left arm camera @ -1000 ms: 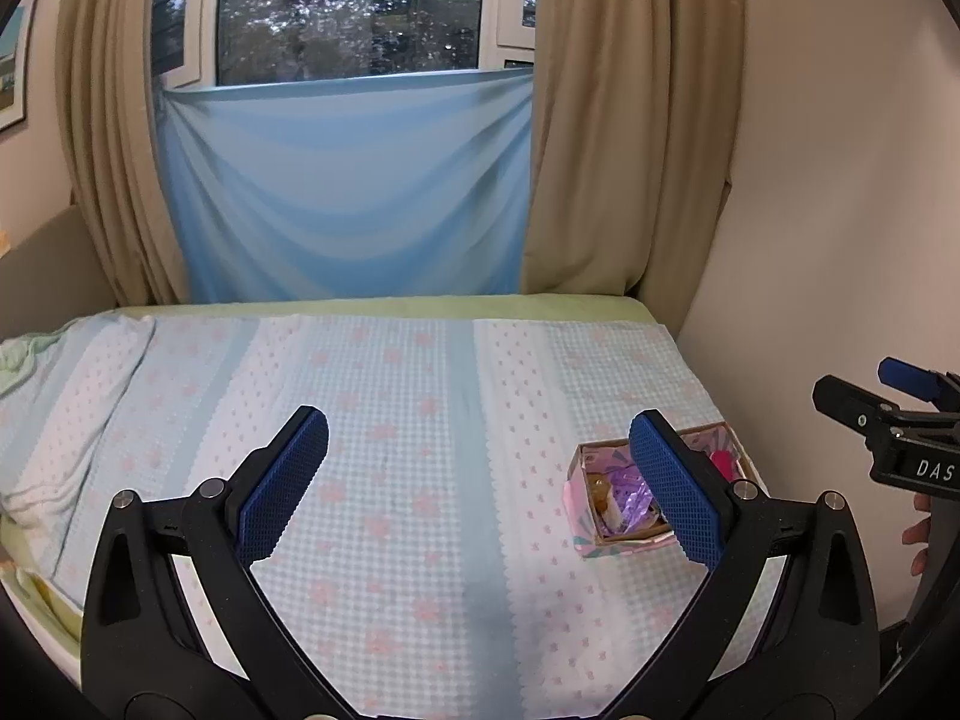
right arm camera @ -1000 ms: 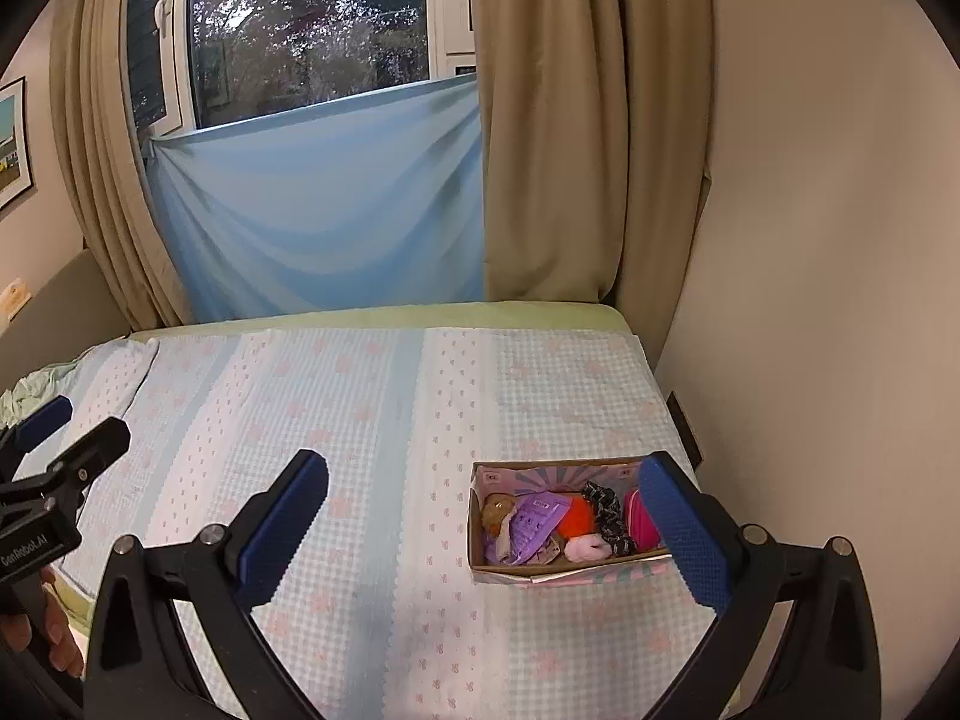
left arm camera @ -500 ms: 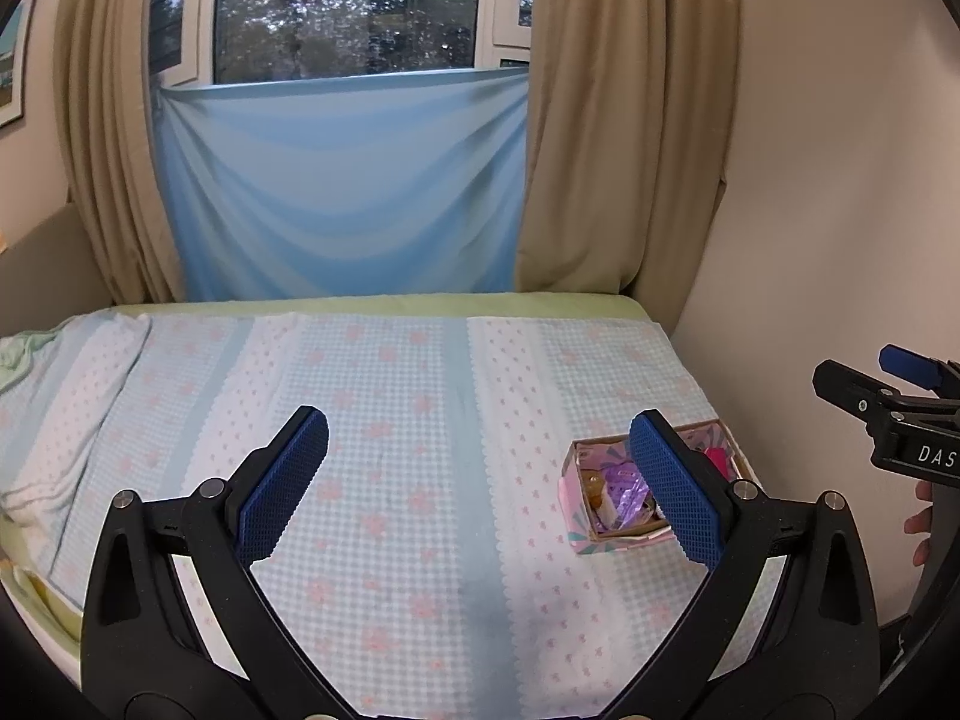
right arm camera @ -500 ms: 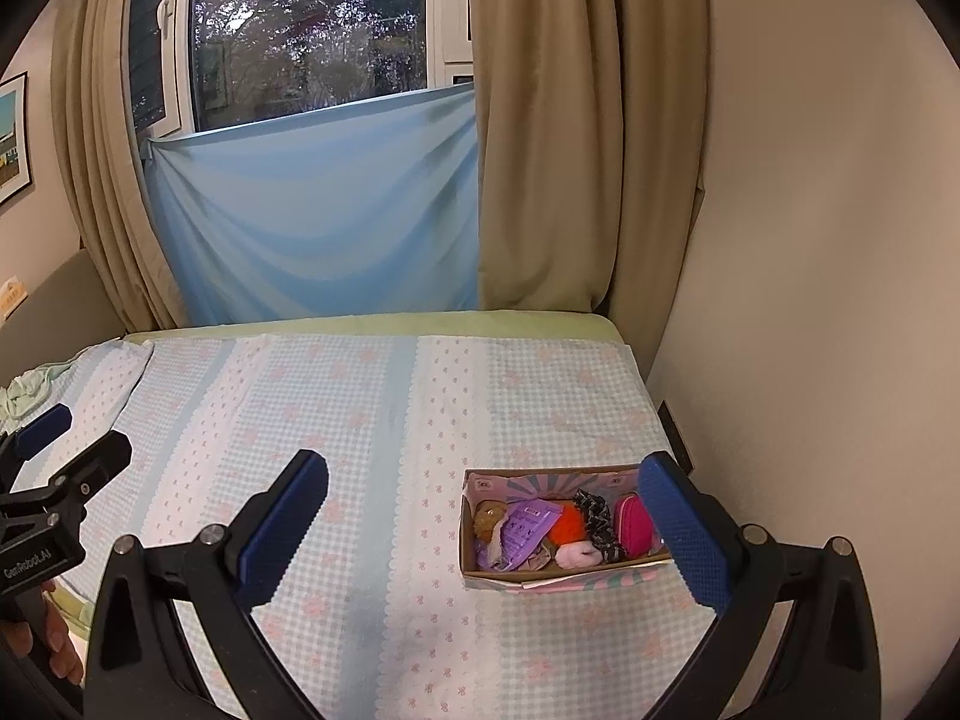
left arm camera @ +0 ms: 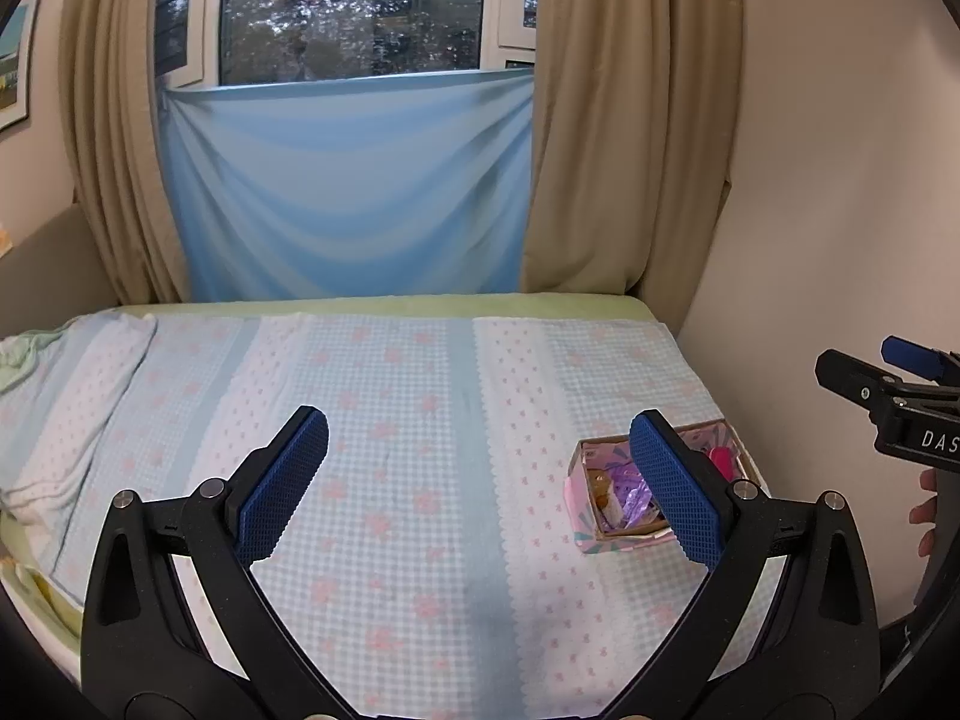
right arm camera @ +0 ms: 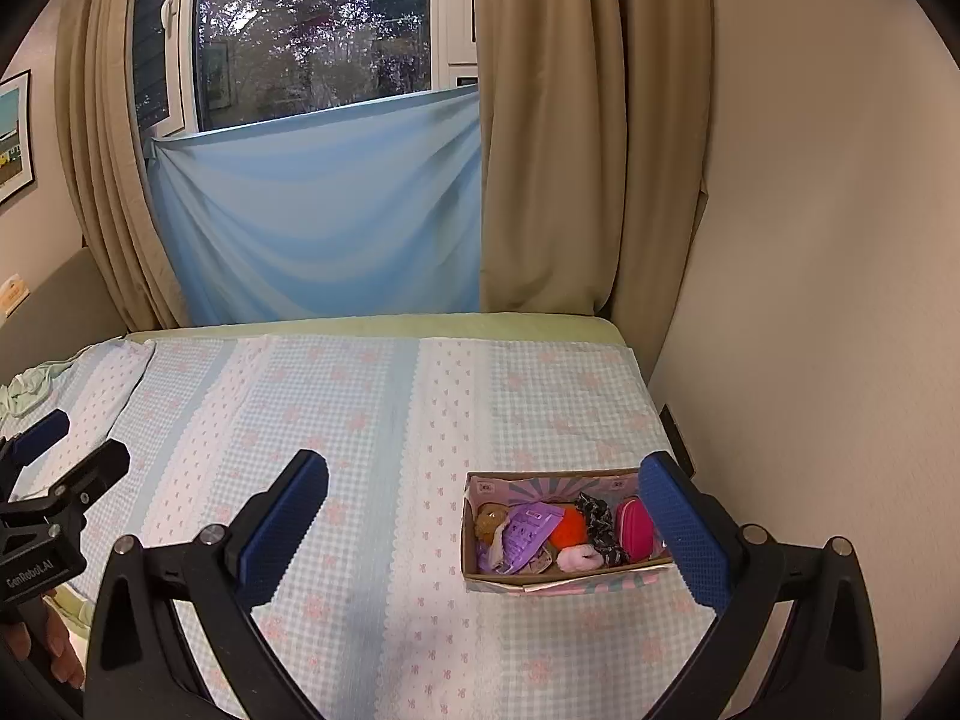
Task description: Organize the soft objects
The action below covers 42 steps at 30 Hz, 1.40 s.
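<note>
A small cardboard box (right arm camera: 564, 582) sits on the bed near the right wall. It holds several soft items: a purple piece (right arm camera: 528, 531), an orange ball (right arm camera: 569, 529), a pink pouch (right arm camera: 637, 527), a black scrunchie (right arm camera: 597, 519) and a brown toy (right arm camera: 489, 521). The box also shows in the left wrist view (left arm camera: 585, 531), partly behind my right finger. My left gripper (left arm camera: 480, 480) is open and empty above the bed. My right gripper (right arm camera: 486, 522) is open and empty, above and before the box.
The bed has a blue checked sheet (right arm camera: 360, 420) with pink flowers. A cream wall (right arm camera: 810, 300) runs along the right side. Beige curtains (right arm camera: 552, 150) and a blue cloth (right arm camera: 324, 210) hang at the window beyond. Crumpled bedding (left arm camera: 36, 396) lies at far left.
Both grippers have drawn back and risen slightly, so the box sits a little farther off in both views. Both stay open and empty.
</note>
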Available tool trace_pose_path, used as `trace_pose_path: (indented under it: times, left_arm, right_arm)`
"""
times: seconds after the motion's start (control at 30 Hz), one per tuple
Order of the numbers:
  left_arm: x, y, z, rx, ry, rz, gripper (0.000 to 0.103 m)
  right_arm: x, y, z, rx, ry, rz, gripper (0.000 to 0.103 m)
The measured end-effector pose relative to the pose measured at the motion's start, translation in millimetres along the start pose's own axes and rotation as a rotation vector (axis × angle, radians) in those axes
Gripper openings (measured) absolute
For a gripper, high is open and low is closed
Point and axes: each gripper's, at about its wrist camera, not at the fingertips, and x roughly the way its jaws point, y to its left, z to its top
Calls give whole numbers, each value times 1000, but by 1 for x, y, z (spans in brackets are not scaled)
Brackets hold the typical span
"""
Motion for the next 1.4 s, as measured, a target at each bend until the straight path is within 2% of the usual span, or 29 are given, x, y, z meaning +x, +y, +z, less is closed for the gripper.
trace_pose_path:
  times: [1.2, 1.4]
  left_arm:
    - [3, 9, -3, -19, 4, 16, 100]
    - [7, 10, -2, -14, 6, 77, 101]
  right_arm:
    - [5, 2, 5, -16, -18, 14, 103]
    - [7, 2, 6, -14, -19, 12, 103]
